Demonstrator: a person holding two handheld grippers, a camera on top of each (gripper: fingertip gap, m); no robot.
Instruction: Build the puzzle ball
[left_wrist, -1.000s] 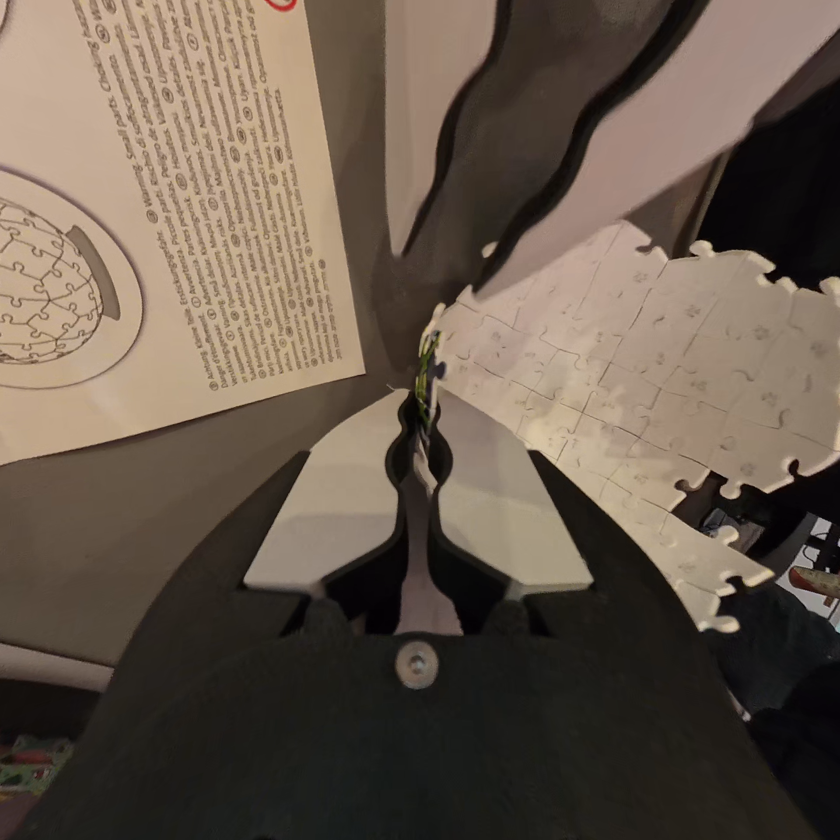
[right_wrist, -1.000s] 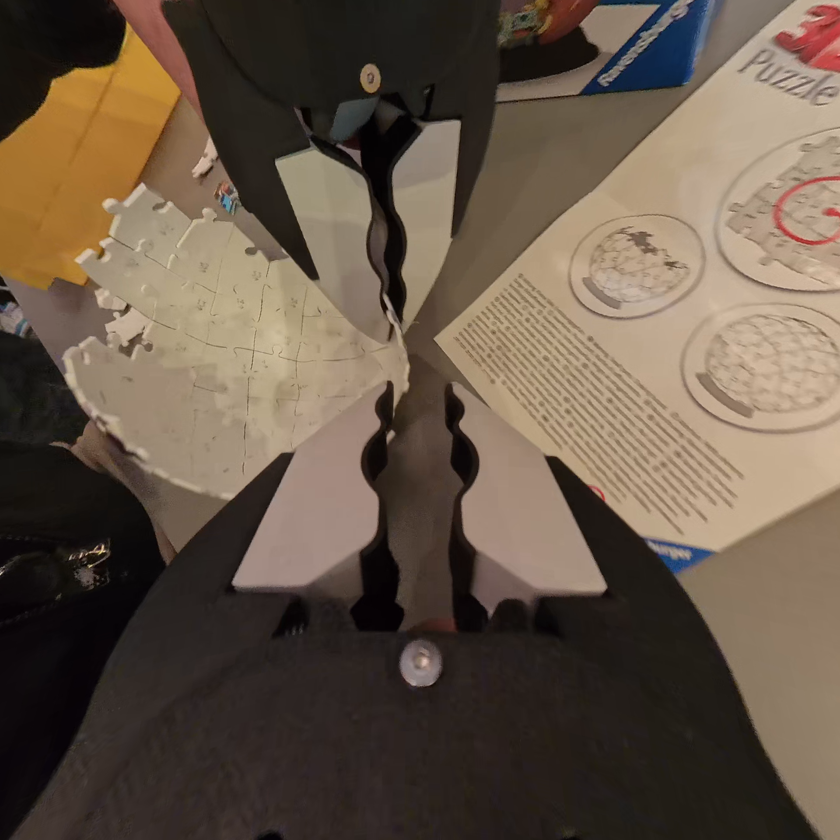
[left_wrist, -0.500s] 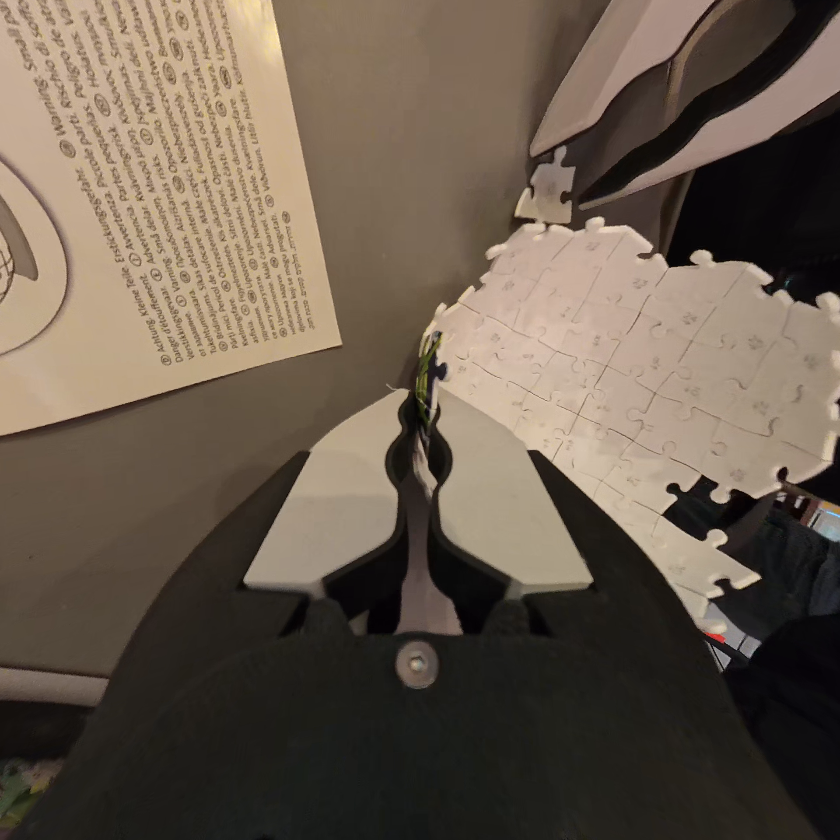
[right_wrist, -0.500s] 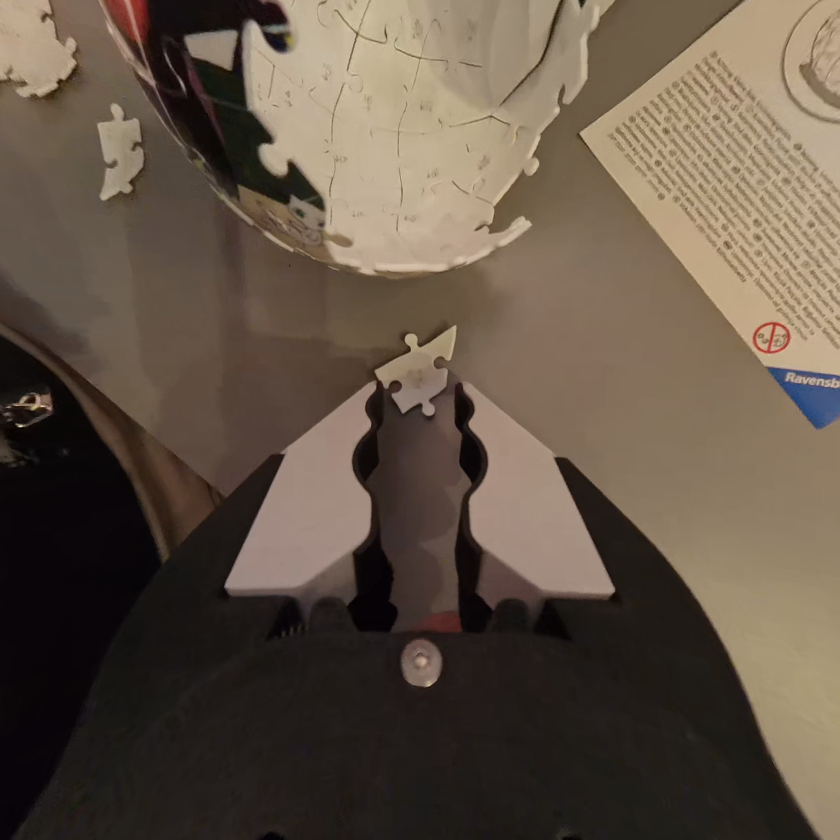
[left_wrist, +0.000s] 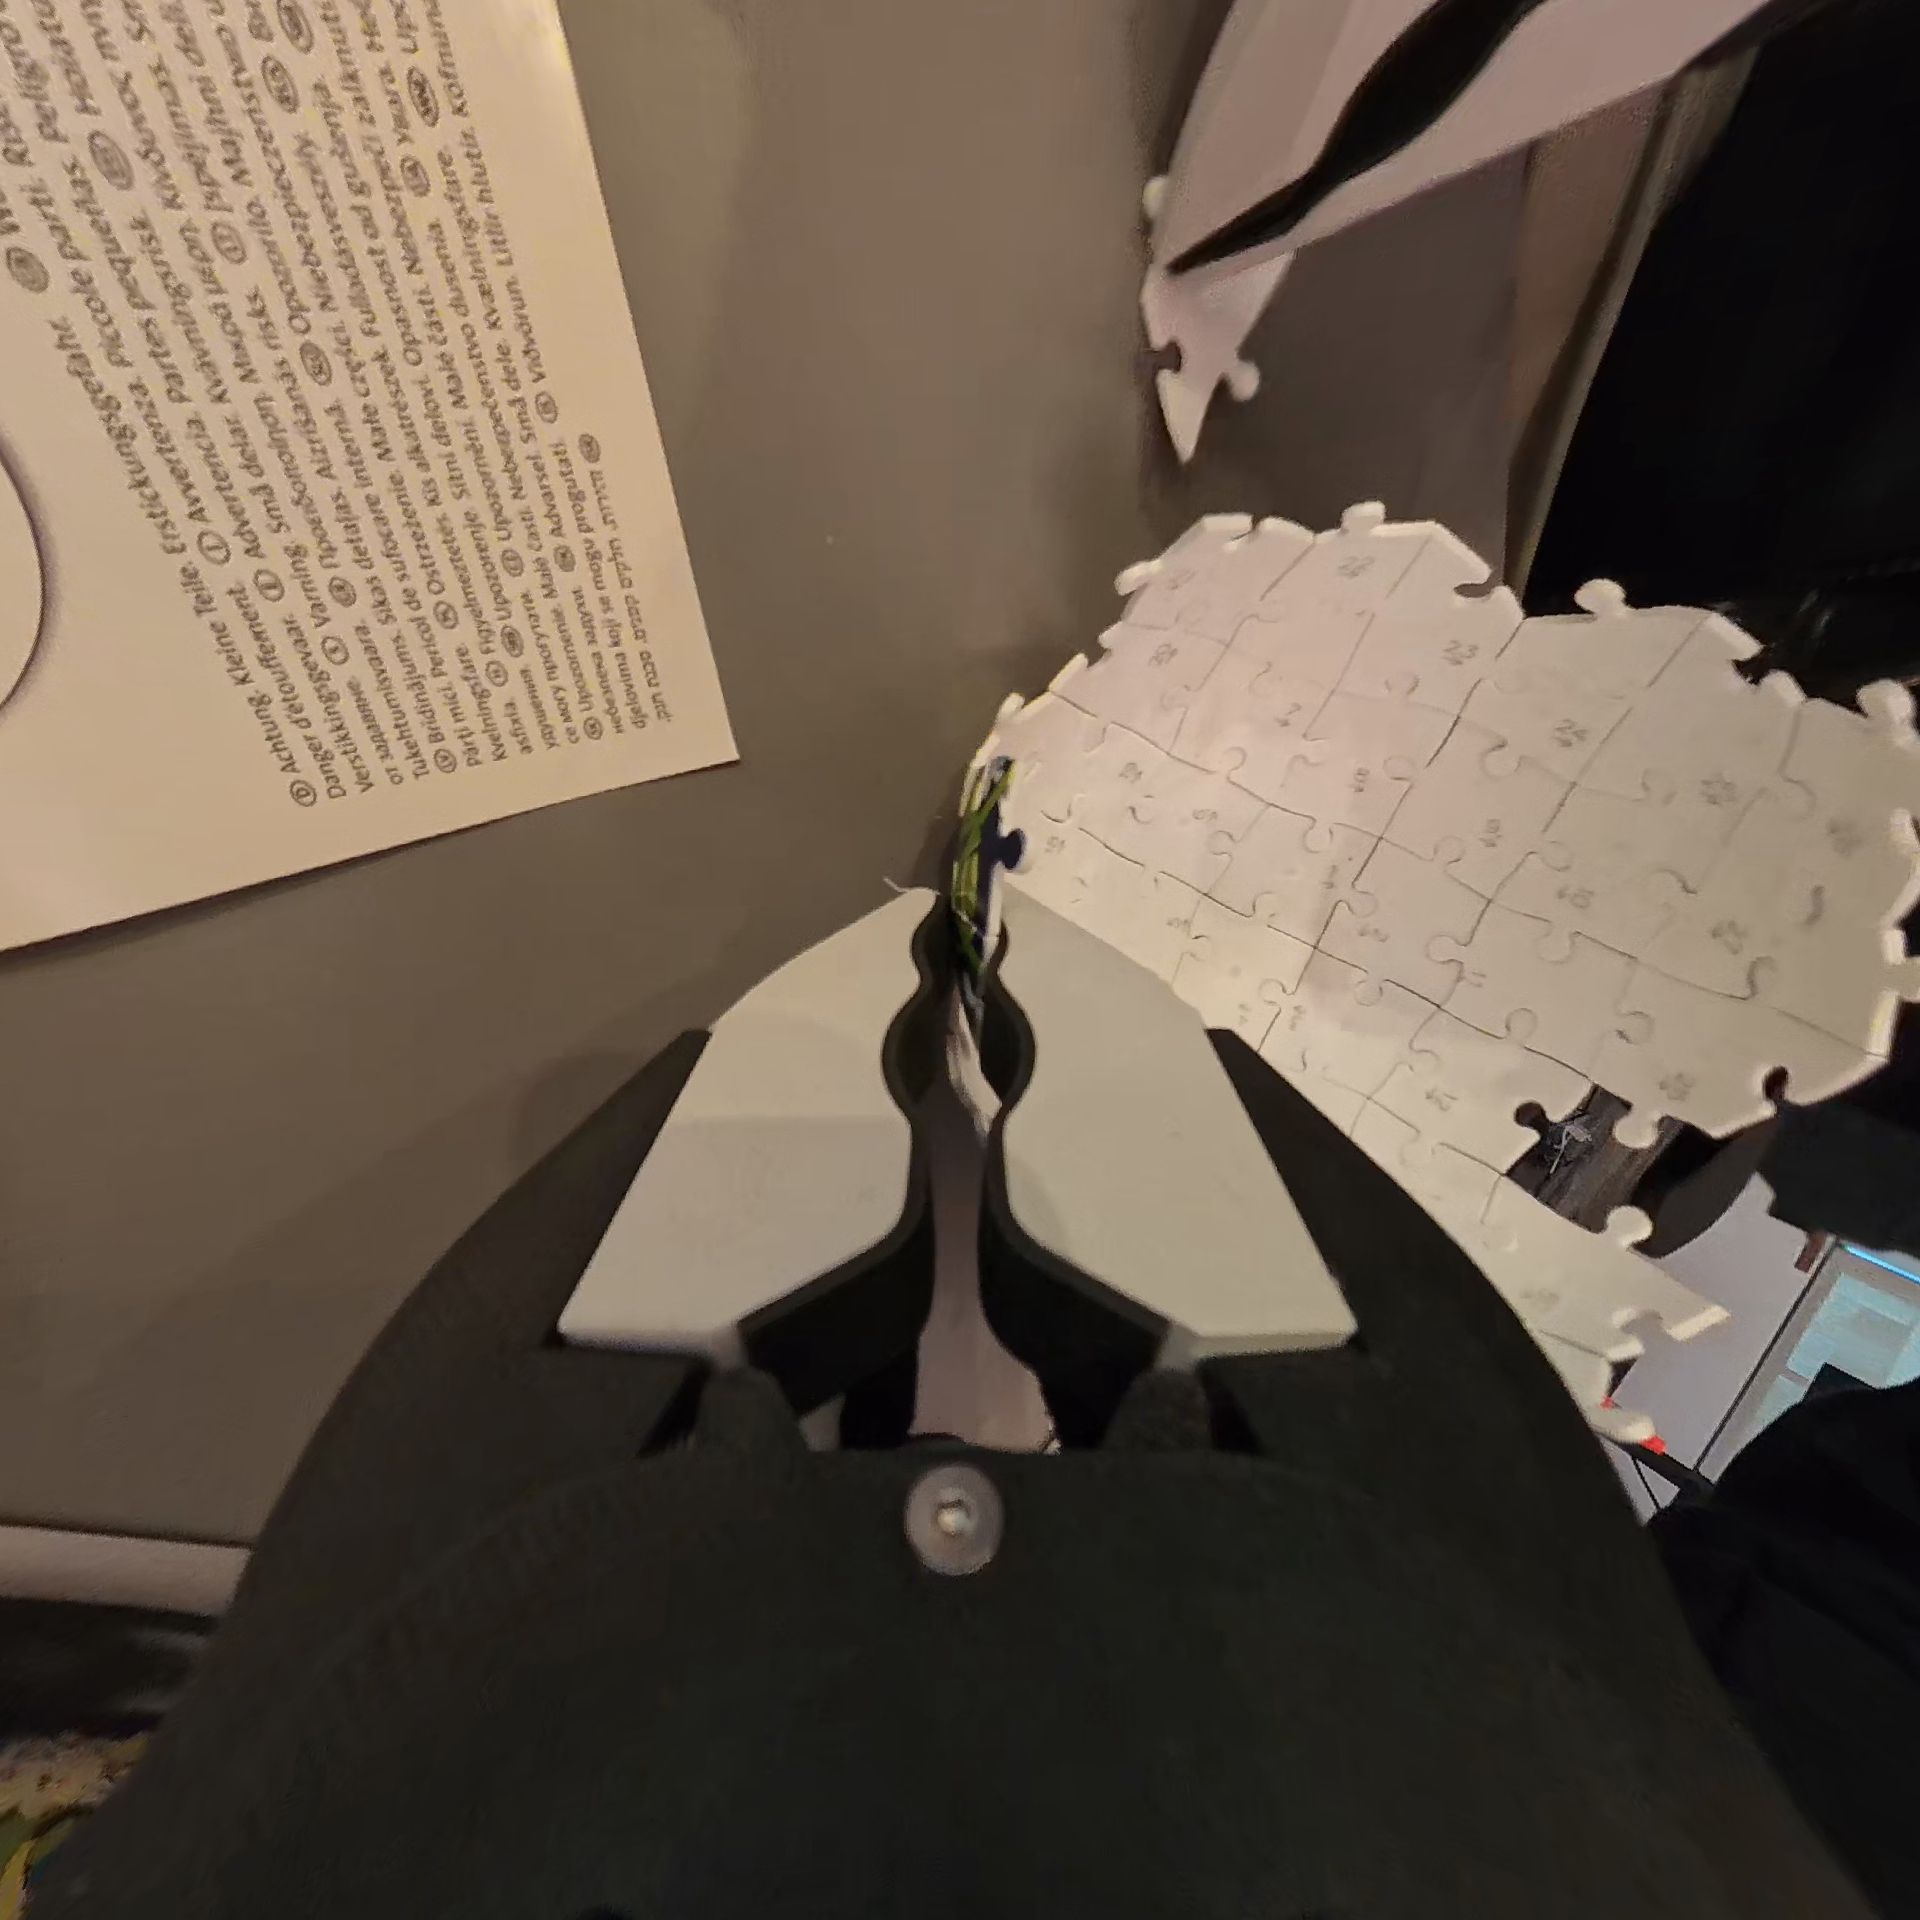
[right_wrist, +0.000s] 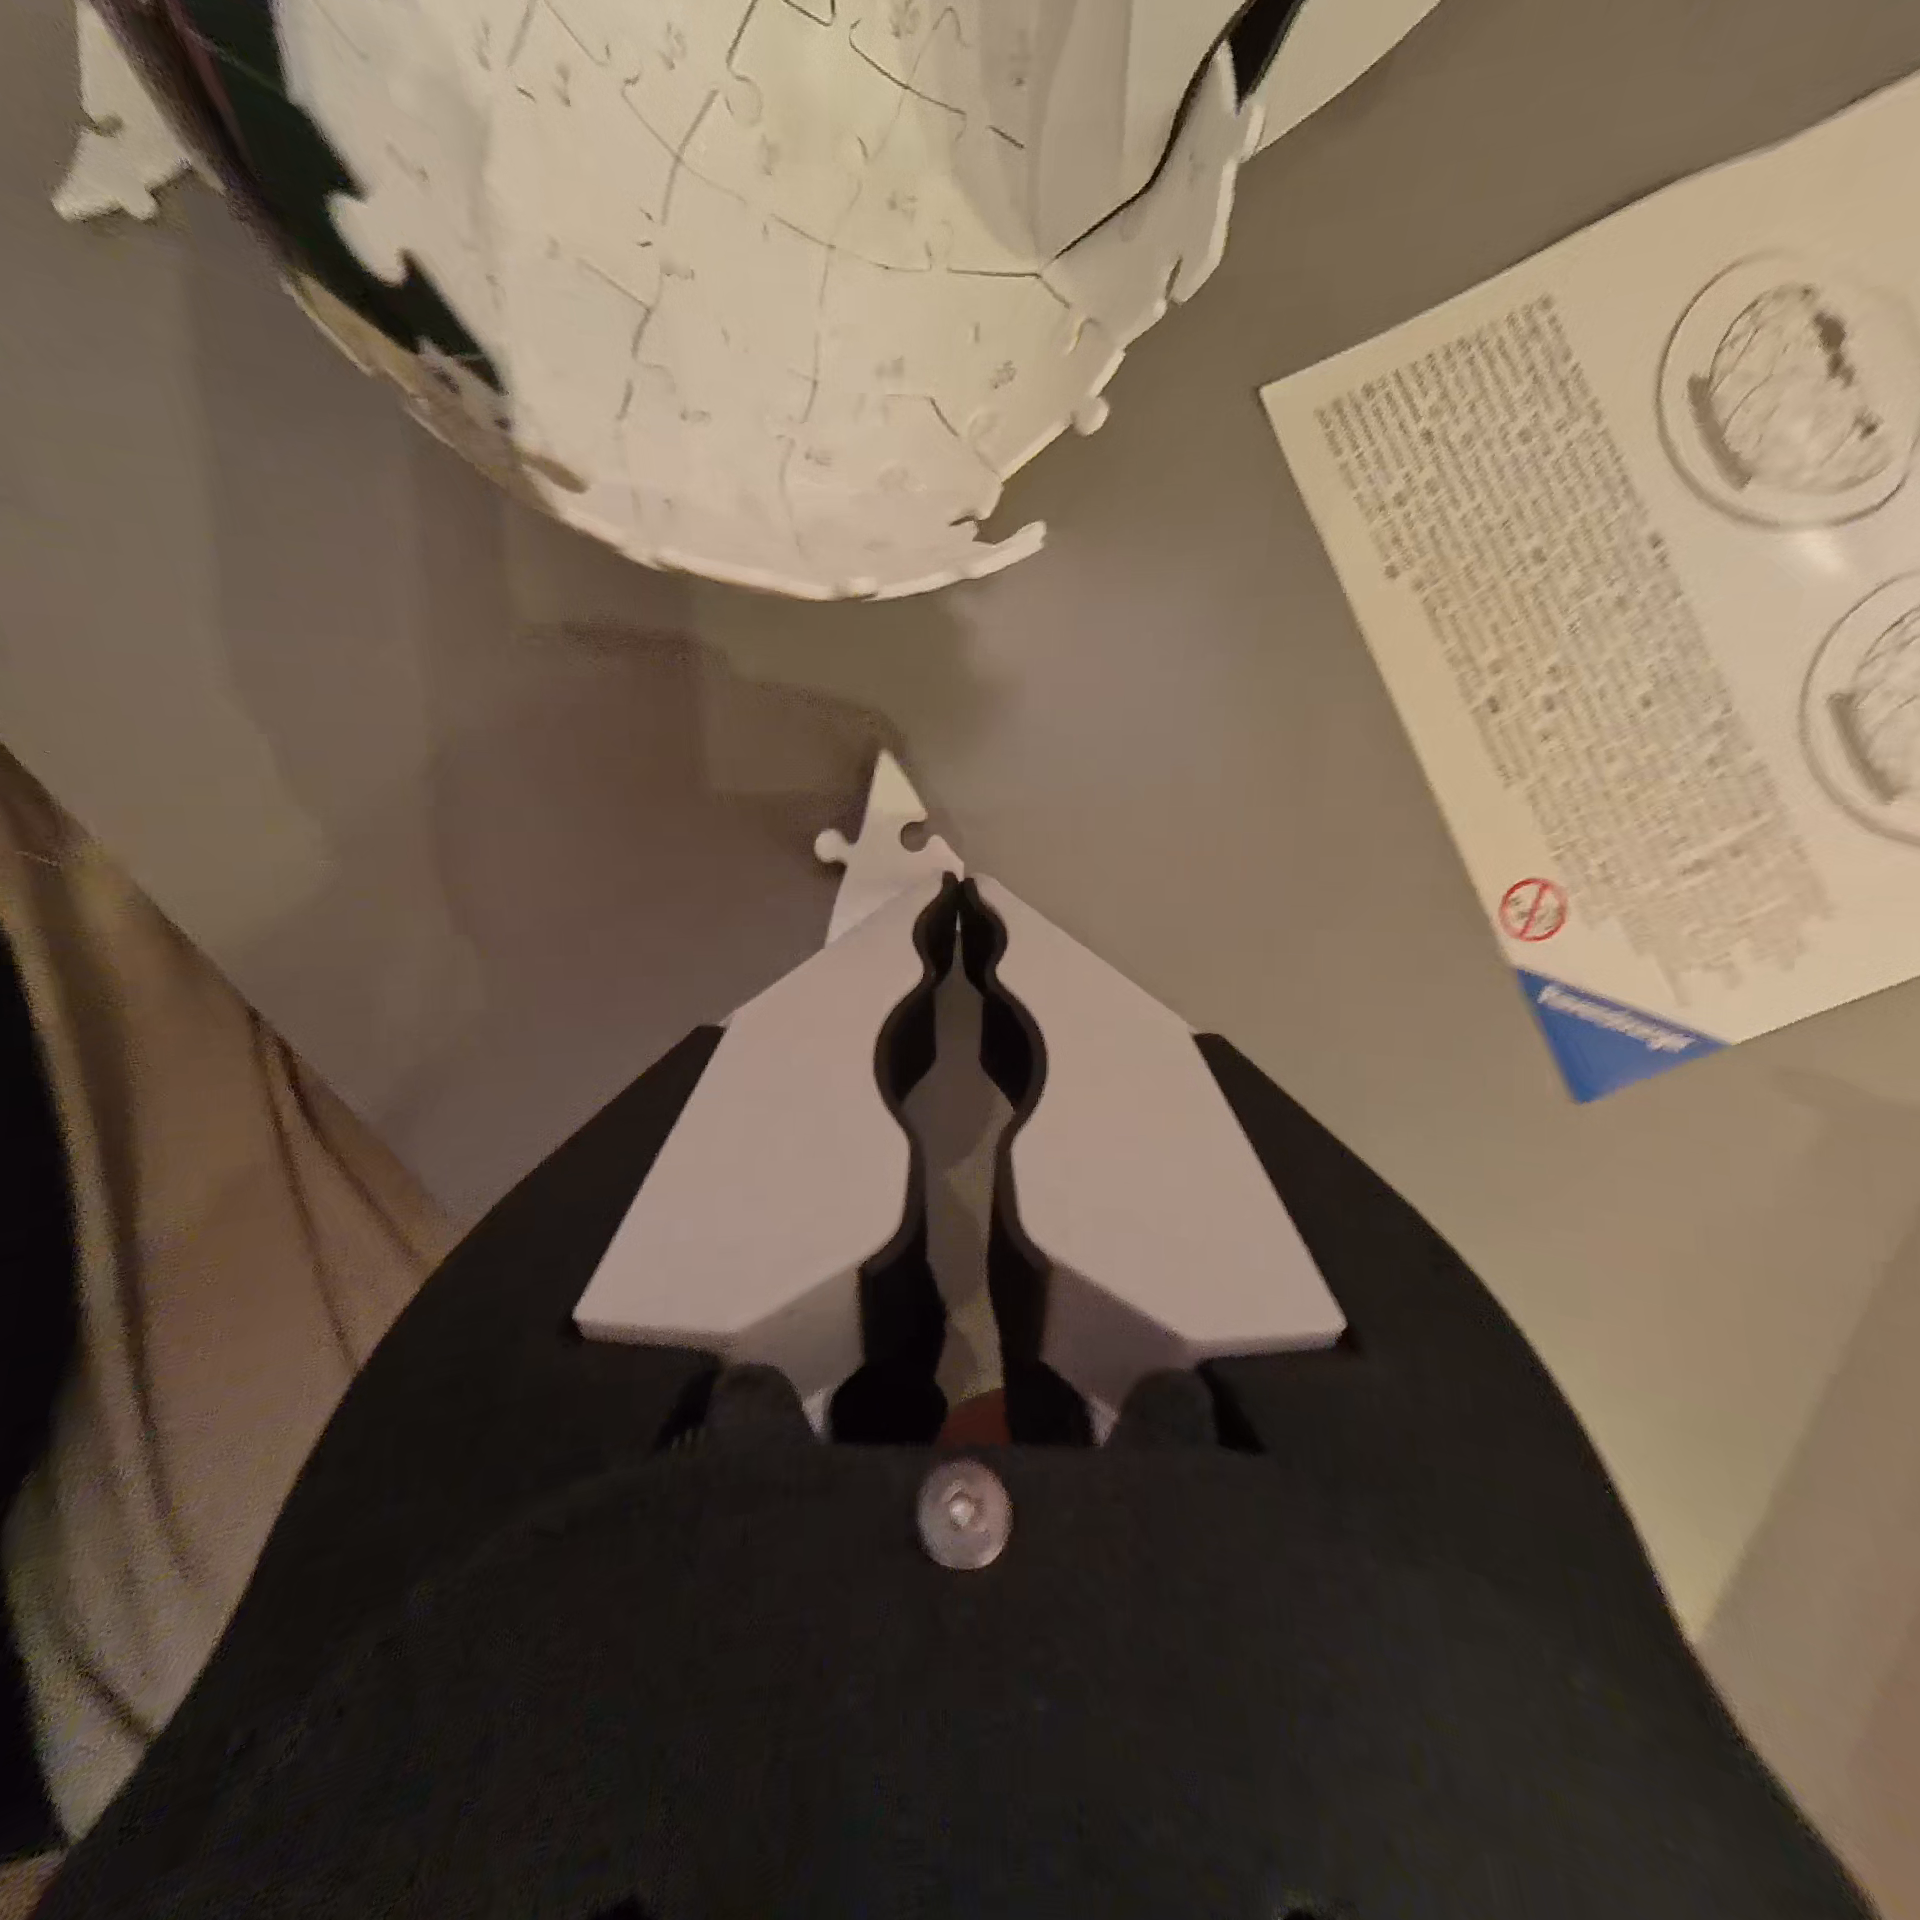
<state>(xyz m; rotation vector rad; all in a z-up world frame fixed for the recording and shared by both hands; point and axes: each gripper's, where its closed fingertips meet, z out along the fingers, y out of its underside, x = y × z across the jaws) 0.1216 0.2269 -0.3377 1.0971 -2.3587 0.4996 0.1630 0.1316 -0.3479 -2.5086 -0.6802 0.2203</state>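
My left gripper (left_wrist: 971, 925) pinches the half-built puzzle ball's (left_wrist: 1455, 831) rim; my right gripper (right_wrist: 958, 896) nips a loose piece (right_wrist: 883, 831) by one corner; such a thin hold could let it twist free.

instruction sheet (right_wrist: 1621, 644): dense print, red prohibition sign, blue logo corner | puzzle ball (left_wrist: 1455, 831): numbered backs

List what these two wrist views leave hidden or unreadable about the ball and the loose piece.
- Puzzle ball, left wrist view: its printed outer face is turned away; the right edge cuts it off.
- Puzzle ball, right wrist view: the top edge crops it, so how much is missing is unclear.
- Loose piece, right wrist view: the right gripper covers its near part.
- Left gripper: how much rim sits between its fingers is hidden.
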